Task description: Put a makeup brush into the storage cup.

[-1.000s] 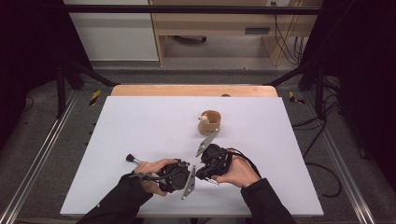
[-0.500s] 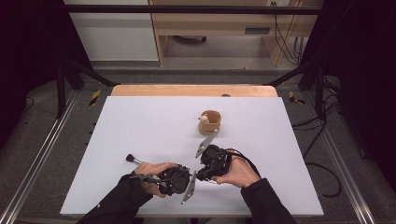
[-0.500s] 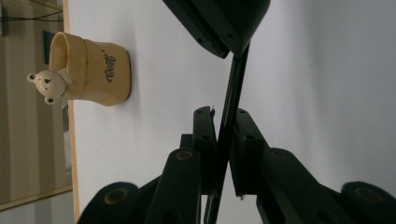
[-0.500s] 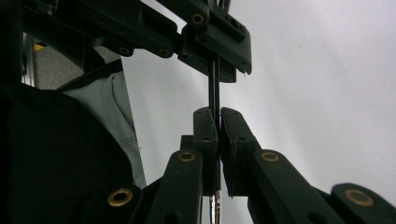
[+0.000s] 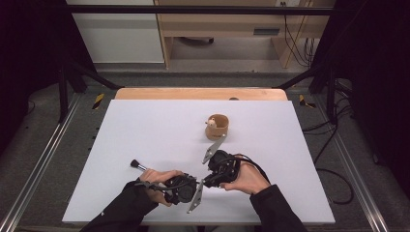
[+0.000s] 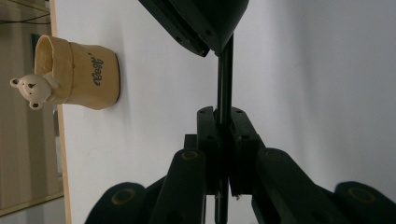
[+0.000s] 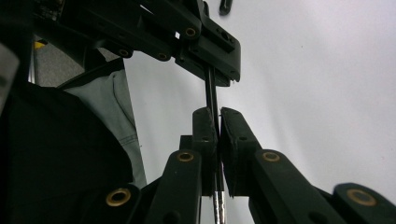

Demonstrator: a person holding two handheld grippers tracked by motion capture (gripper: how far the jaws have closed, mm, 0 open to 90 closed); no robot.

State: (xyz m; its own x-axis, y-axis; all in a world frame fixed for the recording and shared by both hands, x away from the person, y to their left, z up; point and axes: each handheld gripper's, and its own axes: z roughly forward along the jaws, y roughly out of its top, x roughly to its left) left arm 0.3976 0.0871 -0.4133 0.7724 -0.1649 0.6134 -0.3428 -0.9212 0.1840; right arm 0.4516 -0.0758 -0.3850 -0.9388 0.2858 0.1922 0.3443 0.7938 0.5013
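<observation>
Bridging both clamped grippers [image 5: 200, 181] [image 7: 218, 121], the thin black rod [image 6: 224, 79], pinched at each end.

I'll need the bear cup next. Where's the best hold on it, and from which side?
Probably the plain rim of the cup, on the side away from the bear figure, coming straight down. It stands upright with its mouth open, so one jaw can go inside the thin wall and one outside. The right claw is nearer, but it is shut on the brush handle.
</observation>
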